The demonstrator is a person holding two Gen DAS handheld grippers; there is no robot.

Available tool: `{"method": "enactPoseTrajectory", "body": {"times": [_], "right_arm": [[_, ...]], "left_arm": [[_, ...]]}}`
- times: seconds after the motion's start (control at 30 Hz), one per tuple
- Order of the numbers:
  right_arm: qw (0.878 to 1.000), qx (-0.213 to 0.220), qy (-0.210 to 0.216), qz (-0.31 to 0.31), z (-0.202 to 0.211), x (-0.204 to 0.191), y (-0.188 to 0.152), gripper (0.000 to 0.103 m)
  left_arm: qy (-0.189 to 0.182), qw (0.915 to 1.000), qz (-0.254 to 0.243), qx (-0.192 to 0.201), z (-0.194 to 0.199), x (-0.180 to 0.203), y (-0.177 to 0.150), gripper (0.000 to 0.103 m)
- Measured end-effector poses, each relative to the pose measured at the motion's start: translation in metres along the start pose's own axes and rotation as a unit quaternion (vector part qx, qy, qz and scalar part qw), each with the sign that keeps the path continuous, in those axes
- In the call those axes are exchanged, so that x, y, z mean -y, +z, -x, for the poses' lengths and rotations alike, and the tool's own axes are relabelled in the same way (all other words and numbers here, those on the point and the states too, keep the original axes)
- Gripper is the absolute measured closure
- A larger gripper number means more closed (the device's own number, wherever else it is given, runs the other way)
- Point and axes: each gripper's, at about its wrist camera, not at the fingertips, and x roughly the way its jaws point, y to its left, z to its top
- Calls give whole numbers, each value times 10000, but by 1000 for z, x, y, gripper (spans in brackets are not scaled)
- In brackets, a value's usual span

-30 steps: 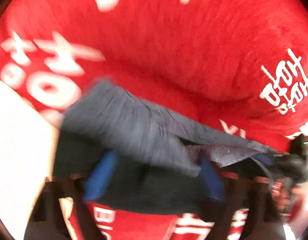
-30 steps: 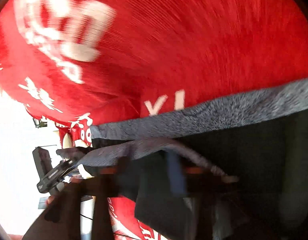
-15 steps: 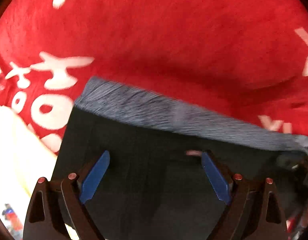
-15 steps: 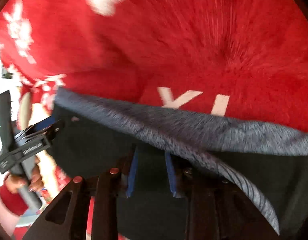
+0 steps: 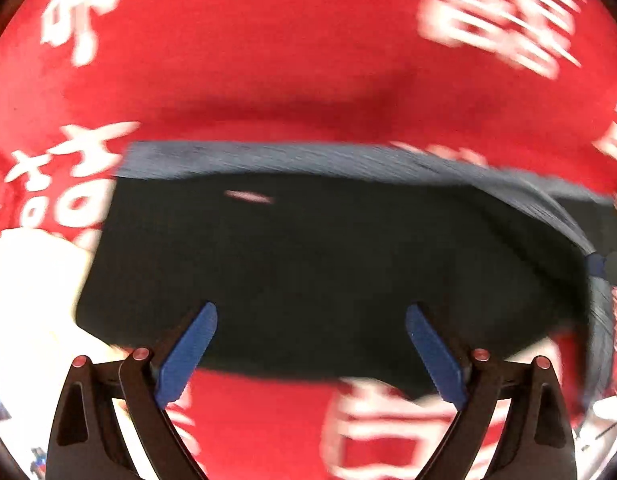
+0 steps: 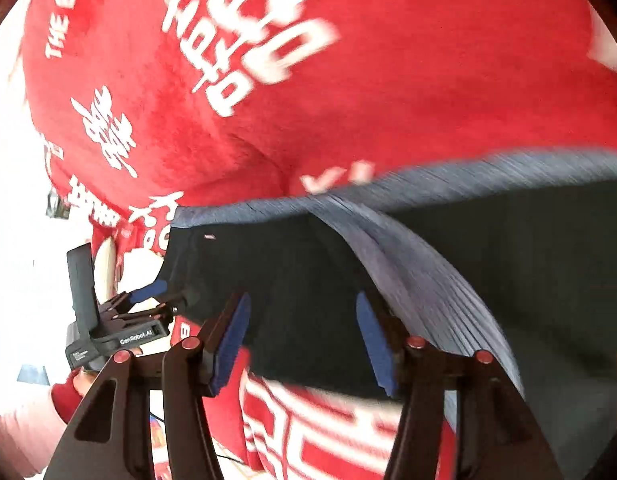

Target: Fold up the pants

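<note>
Dark pants (image 5: pixel 308 264) lie folded flat on a red blanket (image 5: pixel 292 56), with a grey-blue band (image 5: pixel 300 160) along the far edge. My left gripper (image 5: pixel 311 316) is open and empty just above the pants' near edge. In the right wrist view the pants (image 6: pixel 292 280) show a grey-blue flap (image 6: pixel 424 276) running diagonally across them. My right gripper (image 6: pixel 302 308) is open and empty over the pants' near edge. The left gripper (image 6: pixel 148 292) shows at the pants' left corner there.
The red blanket (image 6: pixel 348 92) with white lettering covers the whole surface around the pants. A bright white area (image 5: pixel 24 288) lies past its left edge. The person's hand in a red sleeve (image 6: pixel 68 392) holds the left gripper.
Both grippers have let go of the pants and opened. The lifted fabric has dropped flat onto the blanket, and both grippers have drawn back toward the near edge.
</note>
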Motion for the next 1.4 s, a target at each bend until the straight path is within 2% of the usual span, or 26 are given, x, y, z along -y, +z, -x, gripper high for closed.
{"method": "enactPoseTrajectory", "body": {"times": [0.13,0.23,0.33,0.5,0.63,0.83,1.07,1.1,1.17,1.2,1.27,1.4], "right_arm": [[9974,283,-428,-499,57,42,-52,43],[9904,501,-884,-933,100,73,-105,43],[9807,577,-1184,-1447,126,100,-152,43],[9625,812,-1464,-2136,149,134,-220,43],[9499,998,-1579,-2505,147,148,-253,43],[9427,1318,-1346,-2754,145,163,-275,43],[9511,1588,-758,-2540,137,163,-274,44],[9520,1590,-694,-2523,136,164,-272,47],[9529,1458,-666,-2576,130,167,-265,69],[9520,1377,-655,-2653,128,169,-263,94],[9477,1406,-562,-2810,134,172,-261,97],[9533,1550,-439,-2553,159,162,-247,98]], "left_arm": [[-625,9964,-574,-74,10,80,-20,7],[-974,9903,-961,-240,6,133,-33,7],[-1278,9833,-1261,-315,-1,175,-43,7],[-1432,9770,-1520,-426,-6,210,-59,7],[-1375,9737,-1777,-375,-1,213,-77,7],[-1257,9720,-1954,-346,6,195,-94,7],[-1208,9738,-1887,-390,3,182,-110,7],[-1203,9739,-1885,-384,3,181,-112,7],[-1212,9747,-1829,-422,1,179,-114,7],[-1216,9752,-1797,-441,0,180,-114,7],[-1234,9760,-1744,-427,0,182,-112,7],[-1390,9768,-1585,-371,-1,198,-96,7]]}}
